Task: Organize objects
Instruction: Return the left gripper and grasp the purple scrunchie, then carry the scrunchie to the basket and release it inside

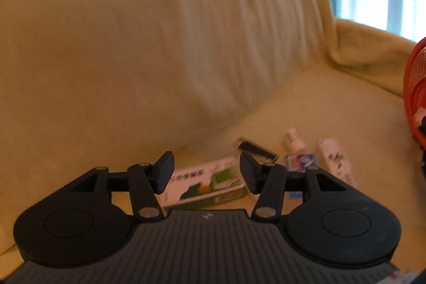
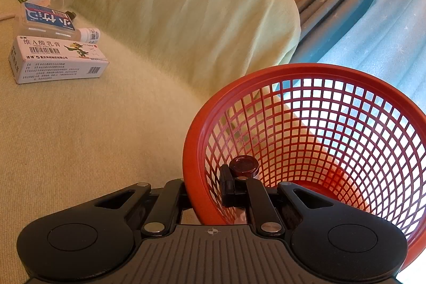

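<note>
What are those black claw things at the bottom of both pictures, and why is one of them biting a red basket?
Each claw is a hand-held two-finger gripper; a person carries one in each hand, with a wide-angle camera looking along its fingers. So one picture comes from the left hand, one from the right.

The right gripper is shut on the rim of the red basket, steadying it on a cream-covered sofa. A small dark-capped bottle sits just beyond its fingers, inside the basket.

The left gripper is open and holds nothing. It points at a green and white box lying on the sofa among other small things: a white medicine box, a blue-labelled pack and a little white bottle. The job is tidying them, presumably into the basket.
</note>
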Motion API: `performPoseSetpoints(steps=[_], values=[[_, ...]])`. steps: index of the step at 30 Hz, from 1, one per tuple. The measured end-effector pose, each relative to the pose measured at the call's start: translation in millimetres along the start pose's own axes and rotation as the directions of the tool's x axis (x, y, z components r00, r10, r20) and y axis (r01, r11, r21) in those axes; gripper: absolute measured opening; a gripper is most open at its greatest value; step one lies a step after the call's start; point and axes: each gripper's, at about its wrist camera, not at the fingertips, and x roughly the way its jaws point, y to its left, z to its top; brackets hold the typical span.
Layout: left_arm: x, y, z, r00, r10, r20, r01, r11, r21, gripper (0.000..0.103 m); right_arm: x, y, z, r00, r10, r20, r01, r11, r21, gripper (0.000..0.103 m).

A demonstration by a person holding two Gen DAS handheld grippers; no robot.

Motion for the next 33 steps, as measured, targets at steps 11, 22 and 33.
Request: performPoseSetpoints(steps=[11,22,33], values=[[41,13,-58,0.979,0.057,-0.196,-0.064,0.997,-0.030,0.050,-1,4,-4,1.000,-0.001,-0.002,0.001,1.000,-0.019,0.006],[27,1,-50,0.986,0.075,-0.150,-0.071,0.997,0.032,0.018,-1,3,-4,1.000,0.000,-0.001,0.000,1.000,-0.019,0.007],[-19,-52,3,0.999,-0.049,0.003,0.049,0.997,0.059,0.018,-1,3,-3,1.000,-0.002,-0.001,0.002,1.000,-0.020,0.007]])
